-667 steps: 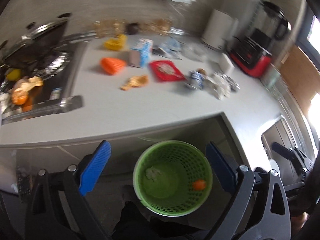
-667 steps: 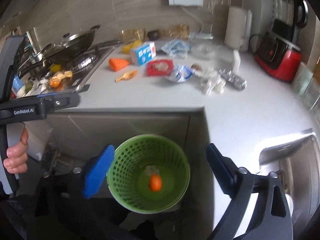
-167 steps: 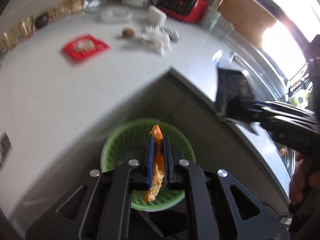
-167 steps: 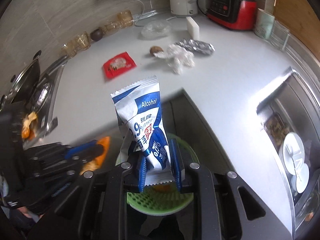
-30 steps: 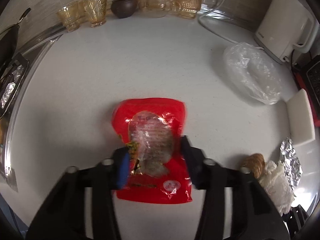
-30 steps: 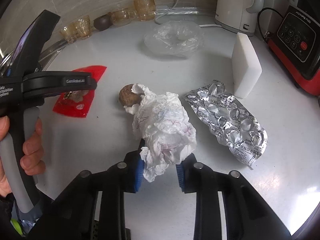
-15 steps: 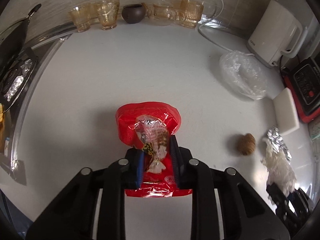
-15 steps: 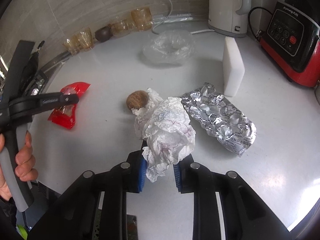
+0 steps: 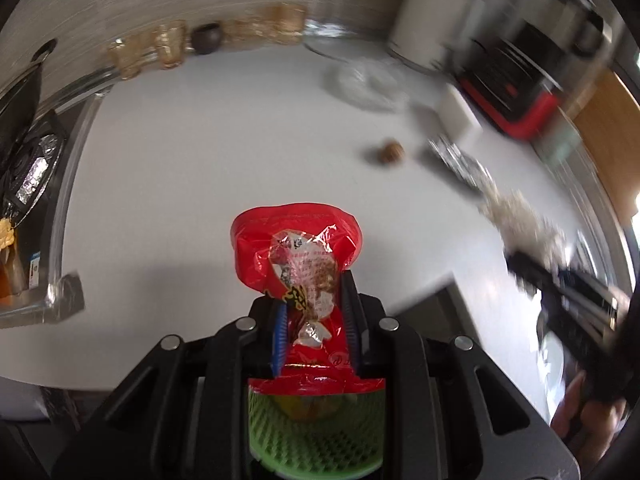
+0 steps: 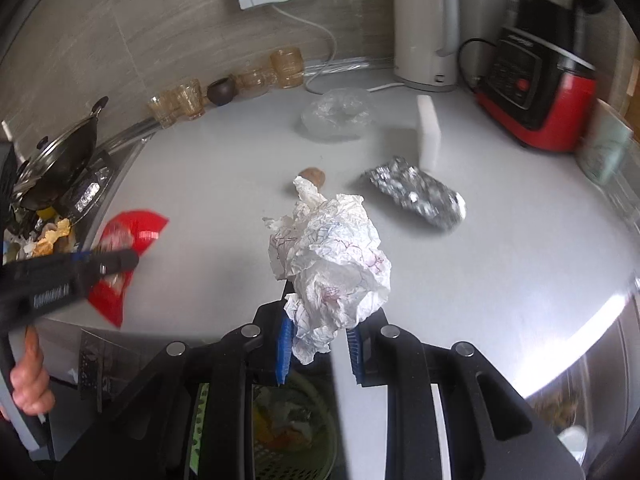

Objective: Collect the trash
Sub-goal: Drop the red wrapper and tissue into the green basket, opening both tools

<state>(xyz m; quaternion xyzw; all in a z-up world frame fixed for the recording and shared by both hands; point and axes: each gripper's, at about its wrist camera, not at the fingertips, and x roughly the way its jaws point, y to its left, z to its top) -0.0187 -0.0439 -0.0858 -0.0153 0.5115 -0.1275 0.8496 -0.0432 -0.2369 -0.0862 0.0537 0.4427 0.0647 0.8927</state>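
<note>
My left gripper (image 9: 314, 322) is shut on a red snack wrapper (image 9: 298, 240) and holds it above the green mesh bin (image 9: 316, 436), off the white counter. My right gripper (image 10: 318, 350) is shut on a crumpled white paper (image 10: 332, 260), lifted over the counter edge with the green bin (image 10: 294, 448) below it. The left gripper with the red wrapper (image 10: 132, 232) shows at the left of the right wrist view. A crumpled foil sheet (image 10: 416, 192) and a small brown lump (image 10: 314, 176) lie on the counter (image 10: 224, 184).
A clear plastic bag (image 10: 338, 112), a white sponge block (image 10: 428, 132), a white kettle (image 10: 424, 28) and a red appliance (image 10: 536, 96) stand at the back right. Amber glasses (image 10: 188, 100) line the wall. A stove with a pan (image 10: 60, 160) is at the left.
Both grippers have lifted their trash off the counter and pulled back over the counter edge, above the green bin. The brown lump and the foil stay on the counter.
</note>
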